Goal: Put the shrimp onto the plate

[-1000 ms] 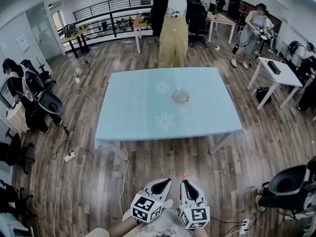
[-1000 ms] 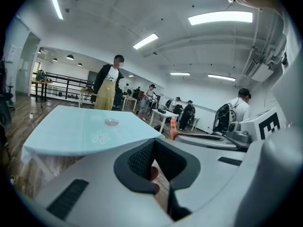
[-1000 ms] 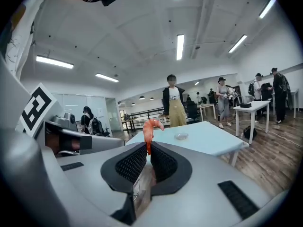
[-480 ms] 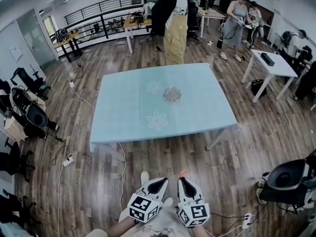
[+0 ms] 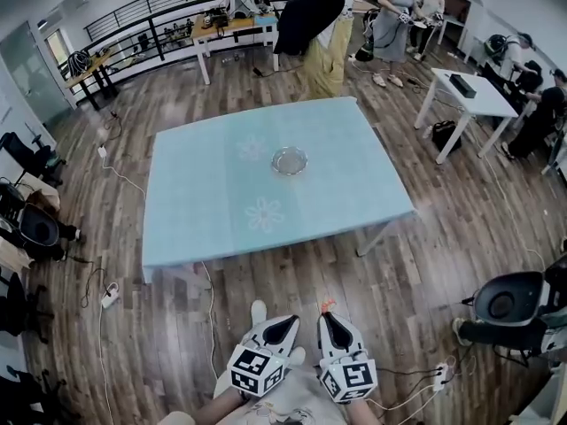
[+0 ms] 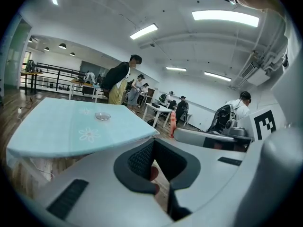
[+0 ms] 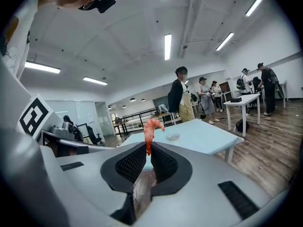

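At lower centre, the right gripper (image 5: 330,318) pinches the shrimp (image 7: 150,128) by its thin end; light, soft, likely slippery; left gripper (image 5: 282,325) closed, empty; plate (image 5: 289,159) well apart.

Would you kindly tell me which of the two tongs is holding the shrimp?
The right tongs: their jaws pinch the orange shrimp, which sticks up past the tips. The left tongs hold nothing.
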Demonstrator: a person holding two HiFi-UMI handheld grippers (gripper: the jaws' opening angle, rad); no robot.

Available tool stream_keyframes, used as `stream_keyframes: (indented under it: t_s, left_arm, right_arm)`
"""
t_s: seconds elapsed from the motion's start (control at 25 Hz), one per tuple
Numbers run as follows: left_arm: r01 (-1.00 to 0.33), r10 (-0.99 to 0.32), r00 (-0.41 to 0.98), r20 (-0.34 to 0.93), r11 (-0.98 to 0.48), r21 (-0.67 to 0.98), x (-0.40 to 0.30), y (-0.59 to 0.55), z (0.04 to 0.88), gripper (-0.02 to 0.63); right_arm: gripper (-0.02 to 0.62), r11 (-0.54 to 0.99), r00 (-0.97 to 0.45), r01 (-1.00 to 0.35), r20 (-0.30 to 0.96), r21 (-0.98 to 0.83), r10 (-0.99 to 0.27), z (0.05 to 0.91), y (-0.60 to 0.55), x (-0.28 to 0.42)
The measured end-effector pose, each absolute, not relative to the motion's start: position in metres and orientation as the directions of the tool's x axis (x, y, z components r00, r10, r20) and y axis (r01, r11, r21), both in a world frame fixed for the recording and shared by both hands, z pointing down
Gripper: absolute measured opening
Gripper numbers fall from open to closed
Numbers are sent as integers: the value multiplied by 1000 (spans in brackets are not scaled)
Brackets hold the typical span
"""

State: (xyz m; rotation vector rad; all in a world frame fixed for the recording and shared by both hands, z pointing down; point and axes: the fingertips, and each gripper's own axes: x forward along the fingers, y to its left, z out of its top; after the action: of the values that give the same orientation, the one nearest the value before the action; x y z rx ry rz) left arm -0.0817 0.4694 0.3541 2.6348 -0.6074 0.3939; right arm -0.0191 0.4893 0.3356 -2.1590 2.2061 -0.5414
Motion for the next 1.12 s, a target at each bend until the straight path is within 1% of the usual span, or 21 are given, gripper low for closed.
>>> stream_keyframes:
  t_s: [0.2, 0.36, 0.76, 1.12]
  left_arm:
    - [-454, -349, 879, 326, -823, 342, -68, 420, 348, 8]
    - [-442, -349, 888, 301, -827, 347, -72, 376, 340, 8]
    - [-416, -343, 904, 256, -847, 332, -115, 262, 316, 8]
    - [-359, -270, 921, 281, -868, 342, -138, 201, 333, 8]
  right_arm:
    - [46, -7, -65, -964, 261, -266, -963, 339, 449, -13]
    - [46, -5, -62, -968, 255, -251, -965, 330, 405, -19]
    - [46, -53, -8, -966, 230, -254, -973, 309, 298, -56]
    - [46, -121, 57, -956, 234, -268, -970, 316, 234, -74]
